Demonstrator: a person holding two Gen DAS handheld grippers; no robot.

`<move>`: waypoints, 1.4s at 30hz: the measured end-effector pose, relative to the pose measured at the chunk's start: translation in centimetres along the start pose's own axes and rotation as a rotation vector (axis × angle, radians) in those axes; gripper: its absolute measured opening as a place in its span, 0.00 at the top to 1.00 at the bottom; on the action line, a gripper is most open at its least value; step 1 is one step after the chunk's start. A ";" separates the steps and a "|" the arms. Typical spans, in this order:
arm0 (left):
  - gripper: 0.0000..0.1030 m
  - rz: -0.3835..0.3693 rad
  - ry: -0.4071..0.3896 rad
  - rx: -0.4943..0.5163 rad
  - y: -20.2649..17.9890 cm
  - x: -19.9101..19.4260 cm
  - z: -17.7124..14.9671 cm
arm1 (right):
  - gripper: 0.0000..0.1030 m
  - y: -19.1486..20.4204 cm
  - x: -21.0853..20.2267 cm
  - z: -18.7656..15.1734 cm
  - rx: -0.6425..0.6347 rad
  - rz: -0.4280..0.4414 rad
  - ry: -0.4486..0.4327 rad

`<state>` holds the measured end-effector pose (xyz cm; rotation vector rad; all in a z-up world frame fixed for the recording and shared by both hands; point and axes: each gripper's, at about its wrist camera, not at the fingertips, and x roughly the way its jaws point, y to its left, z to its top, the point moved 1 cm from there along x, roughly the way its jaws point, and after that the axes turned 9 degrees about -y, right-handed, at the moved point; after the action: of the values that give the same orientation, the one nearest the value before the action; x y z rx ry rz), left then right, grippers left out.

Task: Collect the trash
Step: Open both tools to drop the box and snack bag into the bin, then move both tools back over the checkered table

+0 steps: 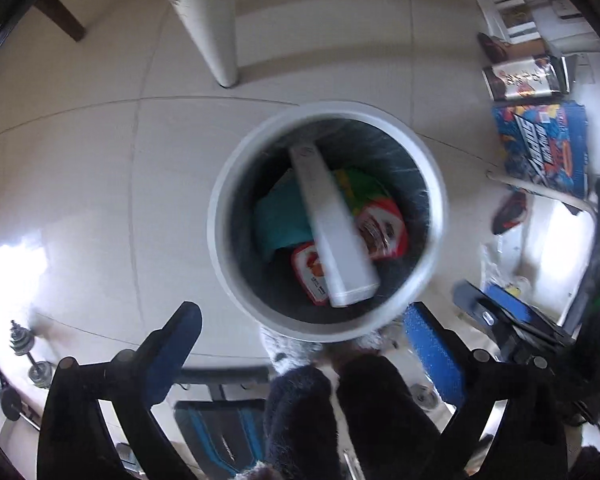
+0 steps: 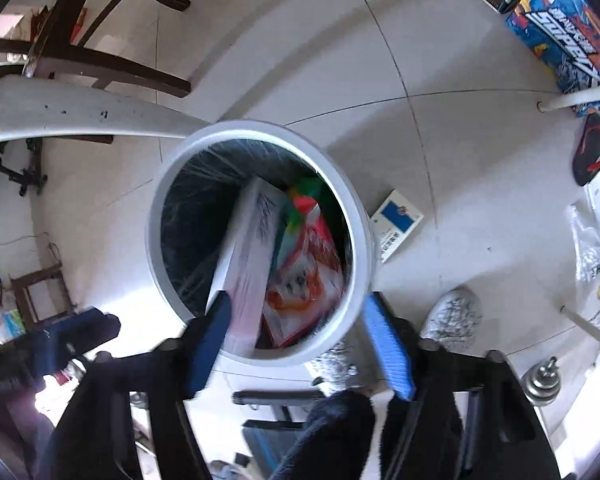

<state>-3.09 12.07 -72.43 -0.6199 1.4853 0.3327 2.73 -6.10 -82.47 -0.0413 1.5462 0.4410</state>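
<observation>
Both claws, left [image 1: 300,344] and right [image 2: 300,340], hang released over a round white bin [image 1: 236,184]. Inside its crinkly black liner [image 1: 396,152] lean a long white box [image 1: 332,224] and glossy wrappers [image 1: 384,232].

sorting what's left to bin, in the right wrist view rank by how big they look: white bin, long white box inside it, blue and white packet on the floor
1. white bin, largest
2. long white box
3. blue and white packet, smallest

The box leans up toward the camera, so it may look bigger than it is.

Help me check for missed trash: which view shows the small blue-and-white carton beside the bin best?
The right wrist view: the carton lies in plain sight on the floor against the bin. The left wrist view does not show it.
</observation>
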 end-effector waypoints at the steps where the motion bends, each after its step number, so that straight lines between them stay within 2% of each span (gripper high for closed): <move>1: 0.00 0.018 -0.016 0.005 0.0 -0.3 -0.2 | 0.12 0.0 -0.2 -0.2 -0.012 -0.013 -0.003; 2: 0.00 0.029 -0.035 0.009 0.2 -0.6 -0.4 | 0.00 0.2 -0.3 -0.3 -0.027 -0.027 -0.006; 8: 0.00 0.115 -0.127 0.053 1.7 -2.9 -1.8 | 0.00 2.5 -2.2 -1.2 -0.166 -0.153 -0.067; 15: 0.00 0.111 -0.157 0.037 1.2 -5.2 -3.0 | 0.00 3.4 -4.5 -1.8 -0.166 -0.162 -0.088; 24: 0.00 0.120 -0.194 0.040 -0.6 -10.1 -5.3 | 0.00 4.7 -10.3 -2.5 -0.174 -0.157 -0.148; 32: 0.00 0.112 -0.196 0.020 -1.6 -16.5 -8.2 | 0.00 5.8 -17.8 -3.8 -0.179 -0.160 -0.184; 42: 0.00 0.123 -0.240 0.033 -2.8 -27.2 -10.4 | 0.00 8.7 -31.4 -5.6 -0.193 -0.127 -0.203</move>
<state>-12.25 8.30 -44.93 -0.4460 1.2973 0.4603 -4.06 -7.53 -50.10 -0.2364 1.2902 0.4778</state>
